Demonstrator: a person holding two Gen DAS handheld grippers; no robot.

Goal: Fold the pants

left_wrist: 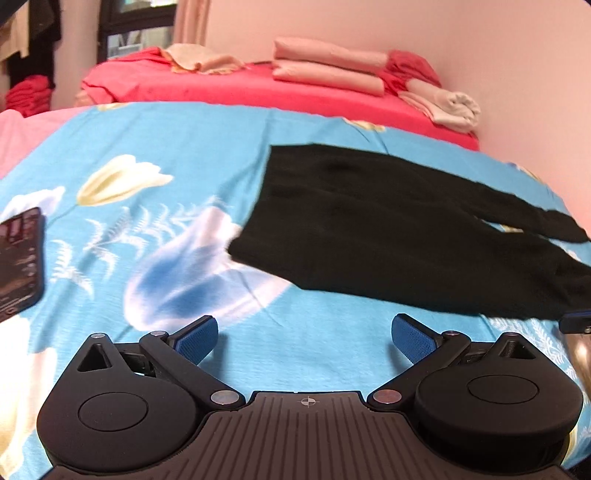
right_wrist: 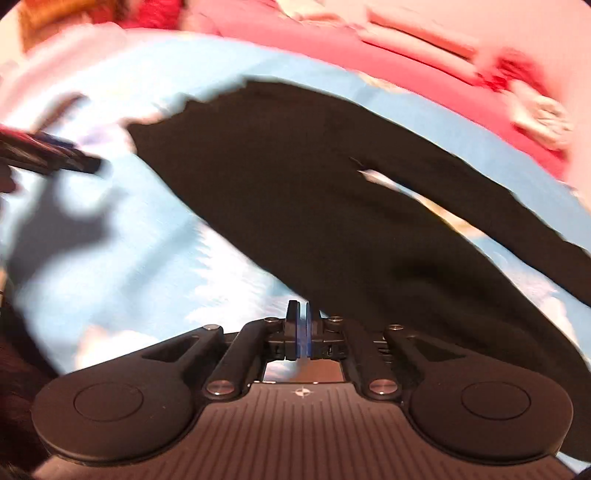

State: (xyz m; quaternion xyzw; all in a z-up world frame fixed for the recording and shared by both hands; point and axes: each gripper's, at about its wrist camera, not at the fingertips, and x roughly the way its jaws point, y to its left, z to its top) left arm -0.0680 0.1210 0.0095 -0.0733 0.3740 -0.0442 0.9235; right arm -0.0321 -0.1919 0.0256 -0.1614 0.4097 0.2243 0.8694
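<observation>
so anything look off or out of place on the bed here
One thing: a dark phone lies on the blue floral sheet at the left, apart from the black pants, which lie skewed with legs parted. Nothing looks spilled or damaged.

Pants plain black. Sheet bright blue with white and cream tulips plus white fern sprigs. Far bedcover solid red-pink. Folded stack on it peach. Wall pale pink. Gripper pads blue, bodies black.
</observation>
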